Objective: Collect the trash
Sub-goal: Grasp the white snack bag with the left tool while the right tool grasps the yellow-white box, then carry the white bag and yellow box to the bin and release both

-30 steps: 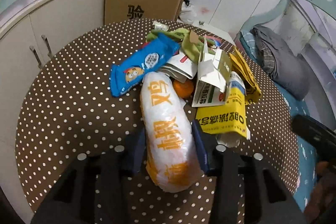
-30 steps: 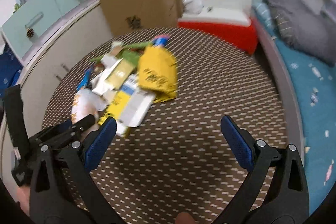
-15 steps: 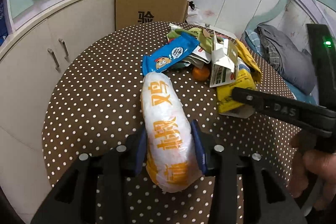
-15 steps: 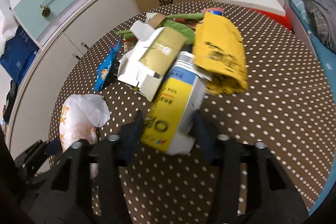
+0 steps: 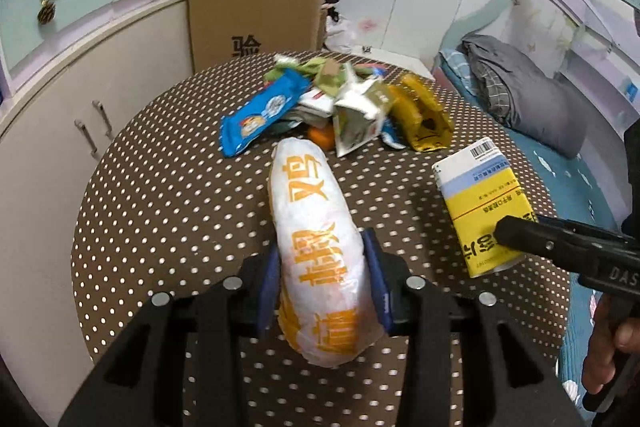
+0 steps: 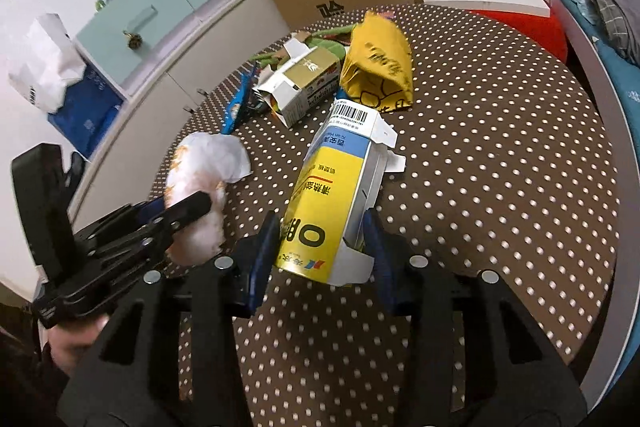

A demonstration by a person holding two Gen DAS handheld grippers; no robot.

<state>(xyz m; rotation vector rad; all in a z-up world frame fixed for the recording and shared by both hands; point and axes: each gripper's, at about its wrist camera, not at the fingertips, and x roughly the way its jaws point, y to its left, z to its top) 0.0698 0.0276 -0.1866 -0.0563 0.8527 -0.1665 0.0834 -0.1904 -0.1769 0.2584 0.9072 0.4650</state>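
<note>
Both jaws are closed on trash. On the left gripper (image 5: 322, 283) they press the two sides of a white bag (image 5: 318, 247) with orange letters, and on the right gripper (image 6: 320, 247) they hold the lower end of a yellow box (image 6: 336, 195). Both things seem to be lifted above the dotted surface (image 5: 160, 187), but I cannot tell if they touch it.

What could go wrong: the bag is soft and bulging, so I think it may slide out of the jaws if the grip is weak or the hand turns fast. The box is empty cardboard with open flaps, so hard pressure may crush it, and a flap could catch on something. The two grippers are near each other, so they may bump.

The bag has its long axis along the left gripper's fingers, and its far end points to the pile of other trash (image 5: 344, 107). The box also lies along its gripper's fingers, with the barcode end pointing away to the pile and tilted a little to the right. No bin is visible in either view.
</note>
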